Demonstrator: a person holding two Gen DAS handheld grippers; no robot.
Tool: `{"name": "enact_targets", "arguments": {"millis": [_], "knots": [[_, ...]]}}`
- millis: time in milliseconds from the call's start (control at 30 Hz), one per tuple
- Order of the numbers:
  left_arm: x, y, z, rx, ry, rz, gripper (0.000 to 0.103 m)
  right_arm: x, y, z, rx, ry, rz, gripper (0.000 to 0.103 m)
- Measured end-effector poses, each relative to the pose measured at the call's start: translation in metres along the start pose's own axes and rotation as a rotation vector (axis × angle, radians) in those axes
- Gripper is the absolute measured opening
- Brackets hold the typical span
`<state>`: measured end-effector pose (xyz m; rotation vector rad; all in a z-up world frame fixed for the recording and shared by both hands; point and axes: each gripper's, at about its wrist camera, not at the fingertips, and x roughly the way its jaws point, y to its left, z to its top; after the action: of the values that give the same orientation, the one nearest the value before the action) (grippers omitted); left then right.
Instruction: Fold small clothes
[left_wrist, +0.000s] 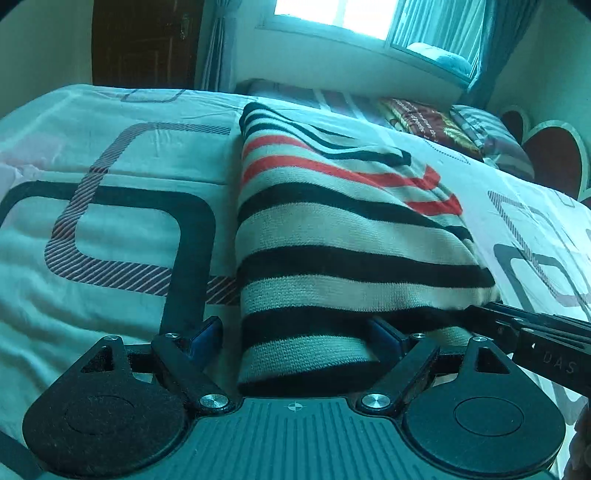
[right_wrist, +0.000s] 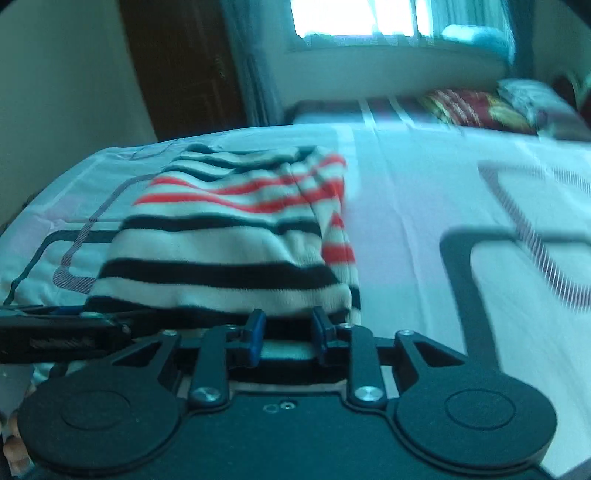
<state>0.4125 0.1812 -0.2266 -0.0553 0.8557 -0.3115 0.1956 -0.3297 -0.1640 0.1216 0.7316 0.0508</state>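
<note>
A folded knit sweater (left_wrist: 332, 229) with cream, black and red stripes lies on the bed sheet (left_wrist: 110, 295). My left gripper (left_wrist: 295, 332) is open wide at its near edge. The cloth lies between the fingers against the right blue pad (left_wrist: 384, 330), while the left pad (left_wrist: 208, 332) stands clear of it over the sheet. In the right wrist view the sweater (right_wrist: 229, 251) looks bunched, and my right gripper (right_wrist: 288, 330) is narrowly shut on the black hem at its near right corner. Each gripper shows from the side in the other's view: the right gripper (left_wrist: 480, 314) and the left gripper (right_wrist: 88, 314).
The patterned sheet spreads left and right of the sweater. Pillows (left_wrist: 424, 122) and a heart-shaped headboard (left_wrist: 554, 155) sit at the far right. Behind the bed are a window (left_wrist: 332, 14) with curtains and a dark wooden door (left_wrist: 140, 44). Fingers of a hand (right_wrist: 14, 443) show at the lower left.
</note>
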Motion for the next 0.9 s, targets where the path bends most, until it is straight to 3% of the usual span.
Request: {"name": "enact_targets", "arguments": {"millis": [200, 267, 300, 333, 400, 500, 600, 800, 900], "knots": [[-0.035, -0.002, 0.000, 0.019, -0.033, 0.011, 0.085, -0.039, -0.007, -0.002, 0.071, -0.055, 0.034, 0.048], [-0.052, -0.004, 0.001, 0.008, -0.040, 0.020, 0.085, -0.053, -0.012, -0.004, 0.090, -0.070, 0.048, 0.048], [-0.060, -0.004, 0.002, 0.002, -0.042, 0.019, 0.090, -0.061, -0.012, -0.005, 0.098, -0.076, 0.060, 0.049], [-0.069, -0.004, 0.002, -0.001, -0.044, 0.019, 0.103, -0.069, -0.012, -0.006, 0.104, -0.079, 0.071, 0.049], [-0.088, -0.007, -0.001, 0.002, -0.049, 0.052, 0.103, -0.086, -0.012, -0.009, 0.102, -0.087, 0.097, 0.051], [-0.114, -0.017, -0.005, 0.023, -0.044, 0.133, 0.103, -0.114, -0.009, -0.014, 0.068, -0.117, 0.122, 0.064], [-0.144, -0.028, -0.011, 0.017, -0.058, 0.208, 0.103, -0.142, -0.010, -0.019, 0.042, -0.148, 0.154, 0.064], [-0.222, -0.061, -0.037, 0.061, -0.184, 0.223, 0.103, -0.202, -0.028, -0.034, 0.026, -0.184, 0.223, 0.073], [-0.261, -0.072, -0.053, 0.033, -0.212, 0.151, 0.103, -0.233, -0.033, -0.044, 0.008, -0.204, 0.253, 0.077]]}}
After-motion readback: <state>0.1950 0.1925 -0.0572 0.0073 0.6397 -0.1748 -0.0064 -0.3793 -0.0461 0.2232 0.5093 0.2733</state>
